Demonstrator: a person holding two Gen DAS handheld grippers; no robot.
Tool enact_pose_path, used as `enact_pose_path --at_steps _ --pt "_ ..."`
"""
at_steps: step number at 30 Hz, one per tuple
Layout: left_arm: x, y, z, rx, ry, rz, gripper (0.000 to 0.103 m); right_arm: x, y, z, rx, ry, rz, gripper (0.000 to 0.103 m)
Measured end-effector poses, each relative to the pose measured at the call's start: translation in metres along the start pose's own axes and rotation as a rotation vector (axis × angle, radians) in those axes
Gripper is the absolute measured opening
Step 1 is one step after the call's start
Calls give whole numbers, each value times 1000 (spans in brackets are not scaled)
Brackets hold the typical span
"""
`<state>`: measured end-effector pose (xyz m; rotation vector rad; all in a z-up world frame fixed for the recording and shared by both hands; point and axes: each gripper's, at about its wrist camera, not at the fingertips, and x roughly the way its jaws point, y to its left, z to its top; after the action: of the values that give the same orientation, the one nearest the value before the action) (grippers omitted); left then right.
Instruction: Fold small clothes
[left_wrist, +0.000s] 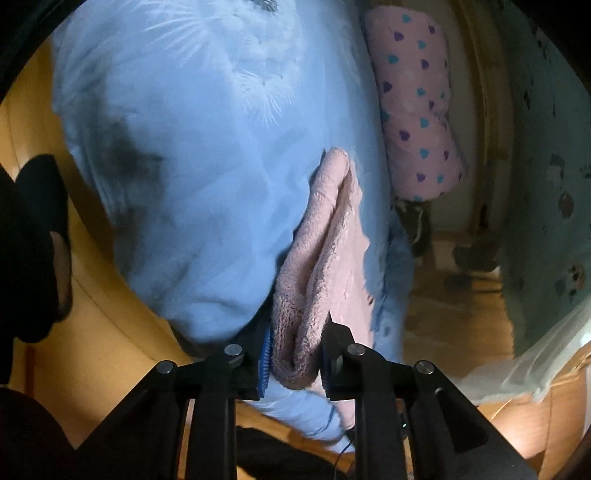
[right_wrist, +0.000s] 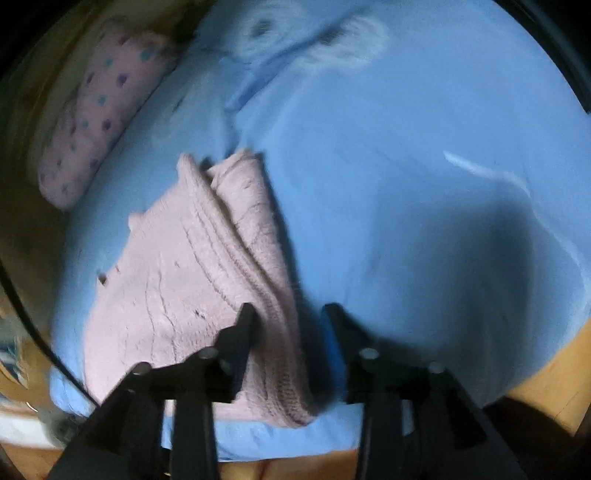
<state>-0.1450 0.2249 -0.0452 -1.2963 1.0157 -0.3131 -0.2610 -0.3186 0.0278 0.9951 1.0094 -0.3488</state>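
Observation:
A pink fuzzy garment (left_wrist: 325, 258) lies folded on a light blue bedsheet (left_wrist: 192, 166). In the left wrist view my left gripper (left_wrist: 295, 350) is shut on the near folded edge of the pink garment, the cloth bunched between the fingers. In the right wrist view the same pink garment (right_wrist: 192, 266) lies spread to the left with a folded ridge running toward me. My right gripper (right_wrist: 290, 314) is open, its jaws apart over the ridge's near end, the left finger (right_wrist: 243, 325) resting on the cloth.
A pink pillow with blue and purple hearts (left_wrist: 417, 110) lies at the far edge of the bed, also in the right wrist view (right_wrist: 99, 110). A wooden bed frame (left_wrist: 103, 332) borders the sheet. Wooden floor (left_wrist: 461, 295) and a teal patterned cloth (left_wrist: 546, 184) are to the right.

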Motion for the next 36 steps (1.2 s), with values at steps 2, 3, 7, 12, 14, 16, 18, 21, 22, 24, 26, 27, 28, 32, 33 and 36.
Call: enact_pose_path --at_steps 2,3,7,12,14,16,18,21,22,24,26,27,28,32,33,36 --pt "2 -2 -1 16 -9 10 1 -9 0 2 30 -32 -39 58" --pt "2 -4 -2 36 -19 21 1 -16 2 2 27 -72 -89 61" --pt "7 -8 -3 59 -33 13 4 -39 30 -3 -58 -245 -190 69" --pt "9 -8 -2 68 -20 -3 13 -43 95 -22 -293 -439 -144 89" --pt "10 -10 -1 85 -13 1 18 -34 126 -34 -391 -450 -84 94" --pt "13 -18 -1 128 -7 44 20 -16 155 -47 -489 -410 -18 95" --pt "19 -30 -6 218 -12 122 20 8 184 -65 -581 -338 20 95" --pt "24 -47 -16 354 -49 222 20 43 224 -88 -699 -247 40 95" --pt "26 -50 -19 387 -61 244 20 53 236 -95 -736 -223 50 95" --pt "28 -52 -22 413 -73 262 20 67 264 -109 -816 -197 72 95" --pt "28 -48 -20 387 -79 242 20 77 288 -120 -858 -170 102 95" --pt "28 -41 -16 350 -77 203 20 87 302 -124 -878 -136 123 95" --pt "26 -34 -13 313 -75 165 20 92 311 -130 -889 -117 136 95" --pt "22 -20 -9 253 -79 88 20 121 340 -159 -952 -41 149 97" --pt "23 -24 -15 306 -91 120 19 130 347 -165 -973 -24 143 97" --pt "31 -42 -36 483 -144 255 19 151 369 -186 -1048 33 138 97"
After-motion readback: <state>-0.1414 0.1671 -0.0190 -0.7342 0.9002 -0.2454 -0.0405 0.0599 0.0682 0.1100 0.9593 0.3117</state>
